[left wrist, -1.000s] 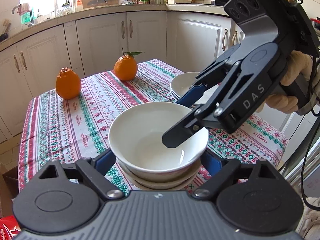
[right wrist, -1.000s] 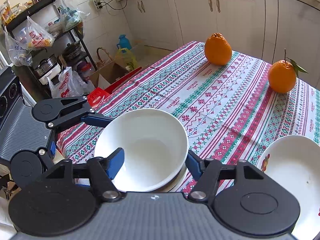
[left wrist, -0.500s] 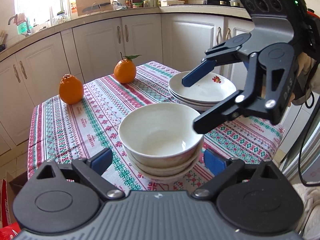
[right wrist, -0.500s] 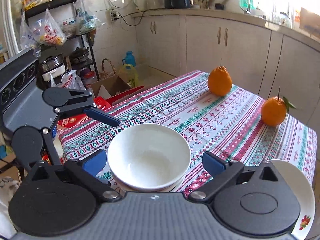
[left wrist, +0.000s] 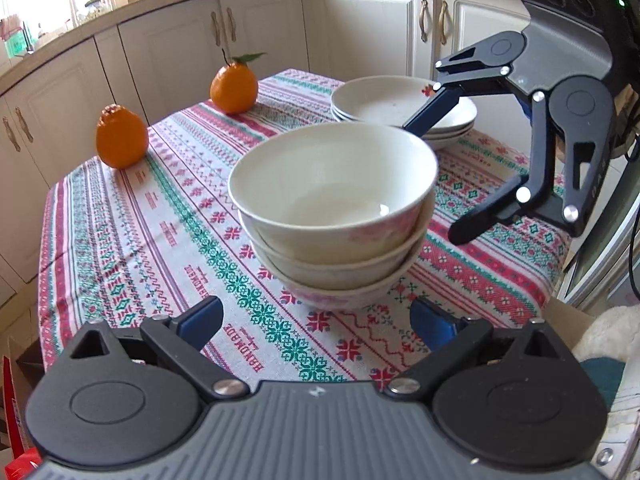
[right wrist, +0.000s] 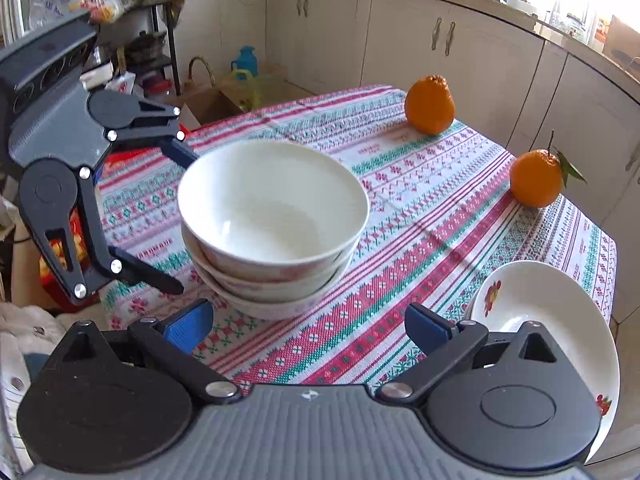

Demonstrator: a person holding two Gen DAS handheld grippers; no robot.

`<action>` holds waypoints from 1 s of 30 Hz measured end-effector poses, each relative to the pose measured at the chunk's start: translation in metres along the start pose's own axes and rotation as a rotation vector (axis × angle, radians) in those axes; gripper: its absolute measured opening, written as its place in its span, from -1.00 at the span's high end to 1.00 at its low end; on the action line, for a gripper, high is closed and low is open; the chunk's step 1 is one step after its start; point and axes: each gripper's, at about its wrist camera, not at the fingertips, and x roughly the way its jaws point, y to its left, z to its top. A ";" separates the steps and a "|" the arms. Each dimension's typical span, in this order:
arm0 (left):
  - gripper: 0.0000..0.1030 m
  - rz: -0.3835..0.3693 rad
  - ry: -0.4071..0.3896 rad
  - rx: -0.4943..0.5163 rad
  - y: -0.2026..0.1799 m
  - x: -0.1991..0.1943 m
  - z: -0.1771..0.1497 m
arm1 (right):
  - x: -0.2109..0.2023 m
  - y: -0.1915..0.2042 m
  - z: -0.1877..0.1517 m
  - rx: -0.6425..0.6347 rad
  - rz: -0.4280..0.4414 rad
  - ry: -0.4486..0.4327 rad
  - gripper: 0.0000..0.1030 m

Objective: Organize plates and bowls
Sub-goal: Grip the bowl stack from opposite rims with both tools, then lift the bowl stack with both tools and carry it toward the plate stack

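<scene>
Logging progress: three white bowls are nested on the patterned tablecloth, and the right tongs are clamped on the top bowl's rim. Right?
Not quite. The three nested white bowls do sit on the patterned tablecloth, but the right tongs are open, clear of the rim, as the left wrist view shows.

A kitchen table [left wrist: 132, 216] covered by a cloth woven in red, green and white bands

Near the middle of the cloth [right wrist: 432, 216], a nested stack of three white ceramic bowls [left wrist: 334, 216] is seen resting upright. A stack of shallow white plates with a small red flower print [left wrist: 400, 106] is set toward one corner, apart from the bowls. Two oranges are placed along the far side, well apart from each other: a knobbly-topped orange [left wrist: 121, 137] near one corner and a rounder orange with a green leaf on its stem [left wrist: 234, 87] further along.
</scene>
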 end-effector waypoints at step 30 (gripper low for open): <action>-0.70 -0.247 0.095 0.188 0.025 0.035 0.015 | 0.052 -0.007 0.015 -0.193 0.199 0.055 -0.96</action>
